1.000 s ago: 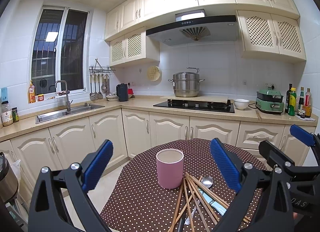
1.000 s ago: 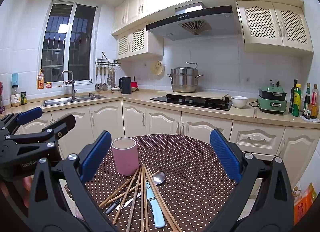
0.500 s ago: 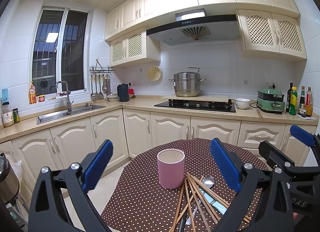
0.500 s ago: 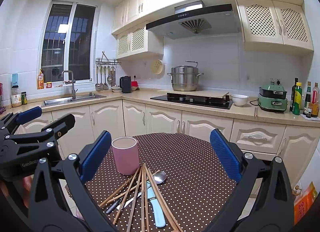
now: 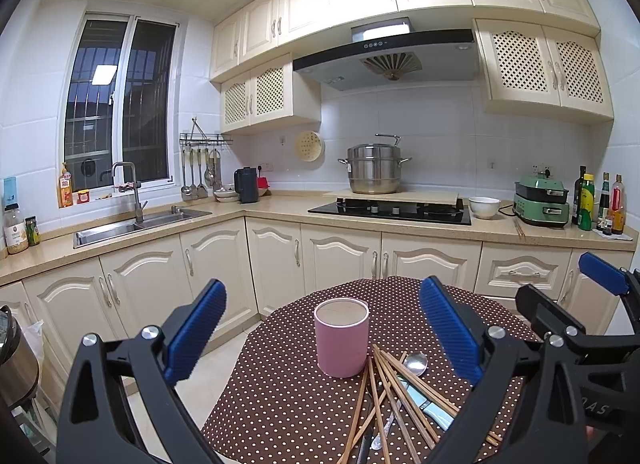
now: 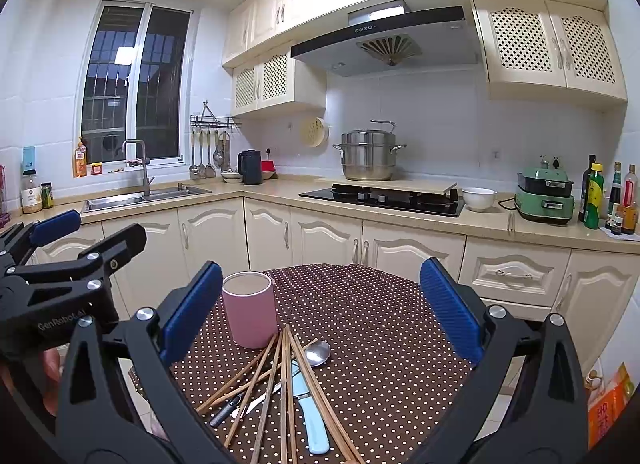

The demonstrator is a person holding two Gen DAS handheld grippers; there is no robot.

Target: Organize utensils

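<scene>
On the dotted tablecloth (image 6: pixel 380 324) the chopsticks (image 6: pixel 285 376) lay fanned just near of the pink cup (image 6: pixel 250 308), and with my left tongs (image 5: pixel 320 328) and right tongs (image 6: pixel 316 304) both released and empty, I judged it best to pinch one pair mid-shaft.

Bright, sharp; fisheye-warped edges, dark corners.

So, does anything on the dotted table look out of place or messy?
Yes. The chopsticks lie loose in a crossed heap beside the pink cup, over a spoon and a light blue handle. The cup stands upright, with no utensils sticking out of it. Nothing looks spilled or broken.
</scene>
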